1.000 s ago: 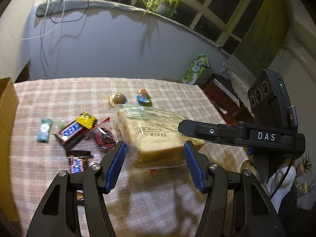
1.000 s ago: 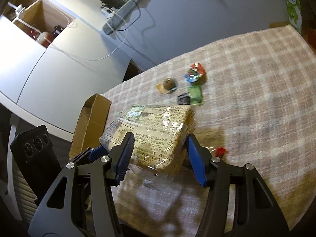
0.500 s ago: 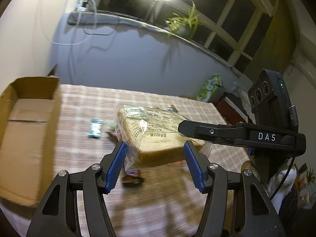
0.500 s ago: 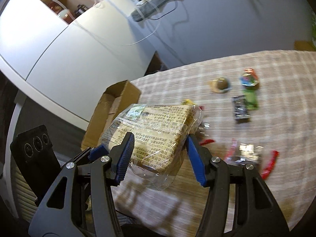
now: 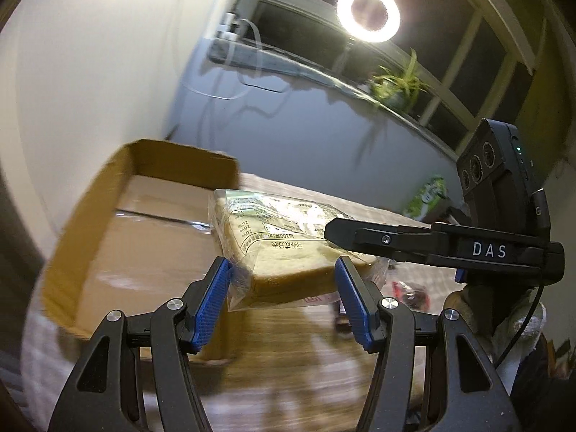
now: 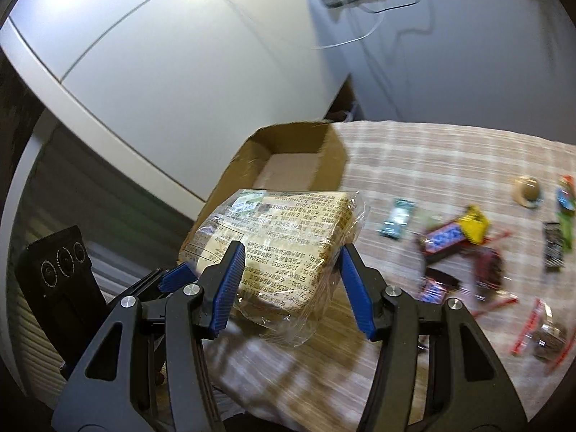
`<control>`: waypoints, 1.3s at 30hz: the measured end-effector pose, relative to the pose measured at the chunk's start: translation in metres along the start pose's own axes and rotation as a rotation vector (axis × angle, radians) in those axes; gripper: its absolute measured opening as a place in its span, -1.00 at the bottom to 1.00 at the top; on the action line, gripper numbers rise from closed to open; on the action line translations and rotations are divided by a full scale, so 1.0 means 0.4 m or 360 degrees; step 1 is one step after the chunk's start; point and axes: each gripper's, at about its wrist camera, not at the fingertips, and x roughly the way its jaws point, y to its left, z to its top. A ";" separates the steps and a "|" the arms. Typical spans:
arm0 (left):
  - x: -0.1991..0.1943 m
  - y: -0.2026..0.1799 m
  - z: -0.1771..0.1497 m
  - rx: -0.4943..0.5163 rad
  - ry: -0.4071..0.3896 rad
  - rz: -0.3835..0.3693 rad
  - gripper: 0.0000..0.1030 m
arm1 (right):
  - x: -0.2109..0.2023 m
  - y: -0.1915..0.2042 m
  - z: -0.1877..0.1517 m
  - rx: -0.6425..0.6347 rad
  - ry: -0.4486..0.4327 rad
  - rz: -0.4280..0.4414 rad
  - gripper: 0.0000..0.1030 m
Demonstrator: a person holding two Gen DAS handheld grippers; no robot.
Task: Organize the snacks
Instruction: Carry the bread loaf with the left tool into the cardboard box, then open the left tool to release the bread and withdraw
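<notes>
Bread in a clear bag (image 5: 288,248) hangs pinched between both claws, left gripper (image 5: 284,300) and right gripper (image 6: 289,288) squeezing opposite ends to keep the soft loaf level, just short of the open cardboard box (image 5: 108,216) ahead, likely its destination.

Each wrist camera looks forward and downward along its own fingers, very near the bread bag (image 5: 288,248). Both views share this bag and the cardboard box (image 6: 288,165).

A lit ring light (image 5: 368,12) glares above a potted plant (image 5: 397,84) on the windowsill
</notes>
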 end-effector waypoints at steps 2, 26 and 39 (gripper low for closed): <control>-0.011 0.035 -0.002 -0.0029 -0.0006 0.0043 0.14 | 0.036 0.028 0.006 -0.0031 0.0030 0.0018 0.11; -0.021 0.201 -0.005 -0.0052 0.0068 0.0369 0.10 | 0.263 0.150 0.062 -0.0256 0.0153 -0.0054 0.11; -0.071 0.071 -0.032 -0.0002 -0.0081 0.0280 0.10 | 0.006 0.027 -0.014 -0.0350 -0.0144 -0.0320 0.53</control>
